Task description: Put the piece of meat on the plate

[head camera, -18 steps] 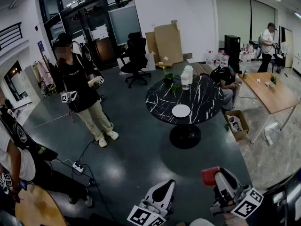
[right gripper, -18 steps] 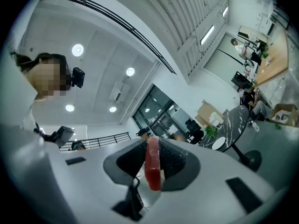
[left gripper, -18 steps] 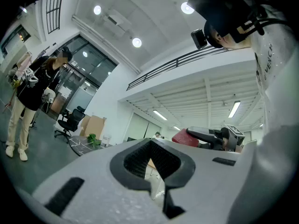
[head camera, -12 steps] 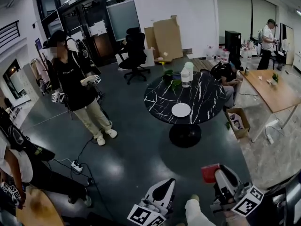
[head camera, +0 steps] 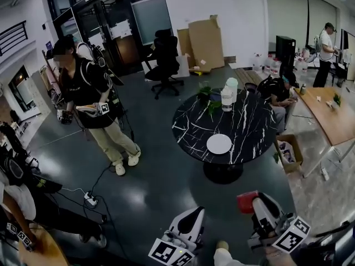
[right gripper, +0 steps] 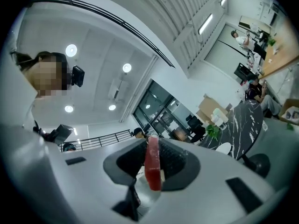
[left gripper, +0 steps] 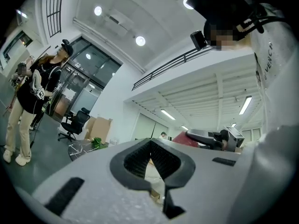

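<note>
A red piece of meat (head camera: 248,201) is clamped edge-on between the pads of my right gripper (head camera: 259,208), low in the head view; the right gripper view shows the meat (right gripper: 153,167) as a red slab upright between the jaws. The white plate (head camera: 219,144) lies near the front edge of a round black marble table (head camera: 191,118) a few steps ahead; the plate (right gripper: 225,148) also shows in the right gripper view. My left gripper (head camera: 188,221) is level beside the right one, shut and holding nothing (left gripper: 150,146).
A person in black (head camera: 91,107) stands to the left with grippers in hand. On the table are a plant (head camera: 208,96) and a jug (head camera: 227,96). A seated person (head camera: 280,90) and a wooden table (head camera: 333,112) are right. A power strip (head camera: 91,198) lies on the floor.
The table and plate have come a little closer in the head view. The person in black has lowered the arms. Both grippers keep their places, the meat still held.
</note>
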A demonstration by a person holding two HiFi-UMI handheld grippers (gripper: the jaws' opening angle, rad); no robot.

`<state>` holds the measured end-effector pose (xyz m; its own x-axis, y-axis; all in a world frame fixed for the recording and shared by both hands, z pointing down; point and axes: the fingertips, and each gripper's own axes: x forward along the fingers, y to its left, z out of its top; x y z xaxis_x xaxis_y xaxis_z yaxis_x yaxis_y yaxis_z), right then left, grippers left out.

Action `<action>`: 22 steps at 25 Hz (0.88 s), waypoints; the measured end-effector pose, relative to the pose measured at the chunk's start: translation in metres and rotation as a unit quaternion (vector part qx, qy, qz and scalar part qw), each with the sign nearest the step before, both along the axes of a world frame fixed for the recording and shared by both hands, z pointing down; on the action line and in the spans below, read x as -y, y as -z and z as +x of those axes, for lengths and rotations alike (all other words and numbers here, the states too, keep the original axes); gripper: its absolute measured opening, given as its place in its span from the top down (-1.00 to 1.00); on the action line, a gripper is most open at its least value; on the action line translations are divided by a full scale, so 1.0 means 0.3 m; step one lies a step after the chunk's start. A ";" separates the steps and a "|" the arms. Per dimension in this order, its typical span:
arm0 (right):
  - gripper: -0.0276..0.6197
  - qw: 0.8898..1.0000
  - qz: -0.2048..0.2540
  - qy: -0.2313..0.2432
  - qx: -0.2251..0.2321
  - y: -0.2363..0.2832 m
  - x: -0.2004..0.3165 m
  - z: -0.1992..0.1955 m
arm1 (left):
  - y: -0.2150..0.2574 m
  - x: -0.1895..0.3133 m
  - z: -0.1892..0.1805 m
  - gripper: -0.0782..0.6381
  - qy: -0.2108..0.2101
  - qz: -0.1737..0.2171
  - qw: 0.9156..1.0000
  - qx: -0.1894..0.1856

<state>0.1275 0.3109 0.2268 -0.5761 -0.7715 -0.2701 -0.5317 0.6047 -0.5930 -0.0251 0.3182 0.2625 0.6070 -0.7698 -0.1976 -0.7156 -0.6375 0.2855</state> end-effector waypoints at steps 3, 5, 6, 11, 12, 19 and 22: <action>0.66 1.000 -0.003 0.004 -0.001 -0.002 0.111 0.019 | -0.009 0.091 0.032 0.76 -0.001 -0.004 1.000 0.004; 0.66 1.000 -0.004 0.005 -0.002 0.002 0.178 0.031 | -0.012 0.149 0.047 0.76 0.000 -0.006 1.000 0.004; 0.66 1.000 -0.005 0.006 -0.003 0.003 0.208 0.035 | -0.013 0.176 0.053 0.76 0.001 -0.008 1.000 0.004; 0.66 1.000 -0.010 0.013 -0.002 0.007 0.334 0.054 | -0.011 0.297 0.069 0.76 0.010 -0.009 1.000 0.005; 0.66 1.000 -0.009 0.015 -0.001 0.007 0.354 0.058 | -0.007 0.318 0.072 0.76 0.013 -0.007 1.000 0.005; 0.66 1.000 -0.011 0.025 0.002 -0.006 0.463 0.064 | -0.017 0.414 0.049 0.76 0.038 0.010 0.999 0.019; 0.66 0.999 -0.017 0.029 0.003 -0.022 0.507 0.058 | -0.024 0.455 0.035 0.76 0.045 0.007 0.999 0.020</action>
